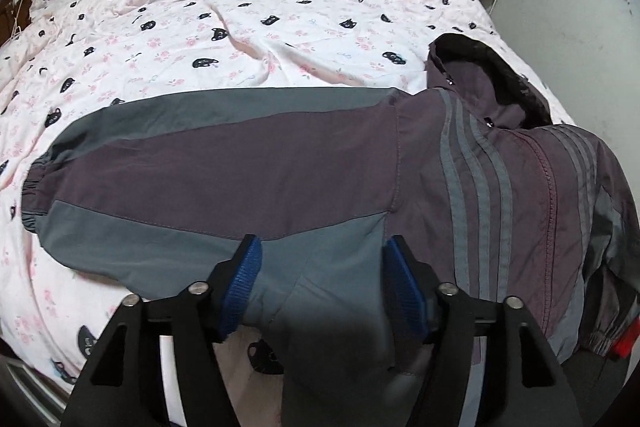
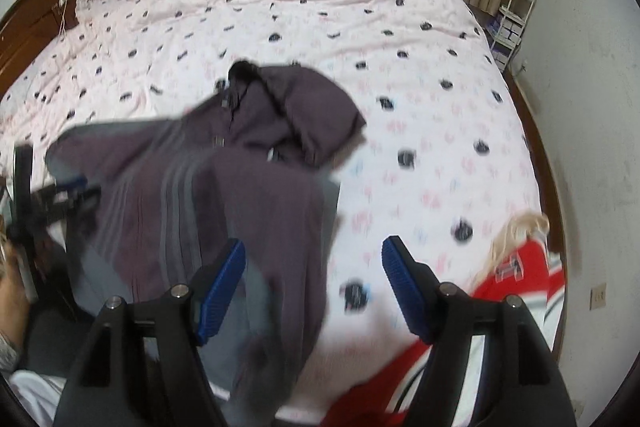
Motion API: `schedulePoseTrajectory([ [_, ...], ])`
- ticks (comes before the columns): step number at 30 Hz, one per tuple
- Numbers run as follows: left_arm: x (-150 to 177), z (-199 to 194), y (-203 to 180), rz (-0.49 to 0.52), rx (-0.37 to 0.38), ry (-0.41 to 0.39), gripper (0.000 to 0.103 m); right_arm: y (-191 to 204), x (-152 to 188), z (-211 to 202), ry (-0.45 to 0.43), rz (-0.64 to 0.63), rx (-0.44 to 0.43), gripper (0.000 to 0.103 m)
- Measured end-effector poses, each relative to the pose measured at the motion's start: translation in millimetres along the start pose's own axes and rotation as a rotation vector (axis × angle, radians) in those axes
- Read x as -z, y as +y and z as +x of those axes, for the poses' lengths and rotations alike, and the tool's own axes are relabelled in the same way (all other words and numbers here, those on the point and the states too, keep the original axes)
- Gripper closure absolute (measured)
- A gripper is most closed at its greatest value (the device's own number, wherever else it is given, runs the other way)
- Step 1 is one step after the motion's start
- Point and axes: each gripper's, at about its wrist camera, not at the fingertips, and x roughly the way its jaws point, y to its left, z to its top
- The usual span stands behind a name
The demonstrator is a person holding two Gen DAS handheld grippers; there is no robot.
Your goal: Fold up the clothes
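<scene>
Left wrist view: left gripper (image 1: 322, 263) near edge of bed, fingers spread, grey panel of jacket (image 1: 280, 171) lying between blue pads (image 1: 244, 279), pads not pressing cloth. Jacket spread flat on pink cat-print quilt (image 1: 240, 19), sleeve stretched left, hood (image 1: 484, 79) at far right.

Right wrist view (blurred): right gripper (image 2: 314, 267) fingers spread, left pad just beside jacket (image 2: 248, 195) hem, nothing pinched. Red garment (image 2: 516, 279) near right. Left gripper (image 2: 66, 193) at jacket's left edge.
</scene>
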Motion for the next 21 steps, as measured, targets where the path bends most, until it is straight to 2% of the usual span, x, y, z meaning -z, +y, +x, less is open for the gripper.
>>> schedulePoseTrajectory([
  [2,3.1,4.6,-3.3,0.021,-0.019,-0.004,0.041,-6.9,-22.7,16.7,-0.008,0.027,-0.024,0.031],
  [5,7.8,7.3,-8.7,0.044,-0.048,-0.024,0.039,-26.7,-56.6,55.7,0.018,0.095,-0.112,0.033],
  [10,9.5,11.4,-10.9,0.058,-0.061,-0.048,0.032,-71.2,-100.0,131.7,0.106,0.265,-0.276,0.034],
  [15,6.9,16.5,-14.0,0.063,-0.074,-0.055,0.026,-104.3,-113.5,198.1,0.209,0.438,-0.377,0.032],
  [19,6.3,18.6,-14.4,0.061,-0.075,-0.060,0.026,-105.7,-110.9,231.9,0.267,0.473,-0.405,0.032],
  [21,5.8,19.1,-14.4,0.061,-0.073,-0.063,0.026,-102.0,-112.1,241.2,0.271,0.465,-0.421,0.042],
])
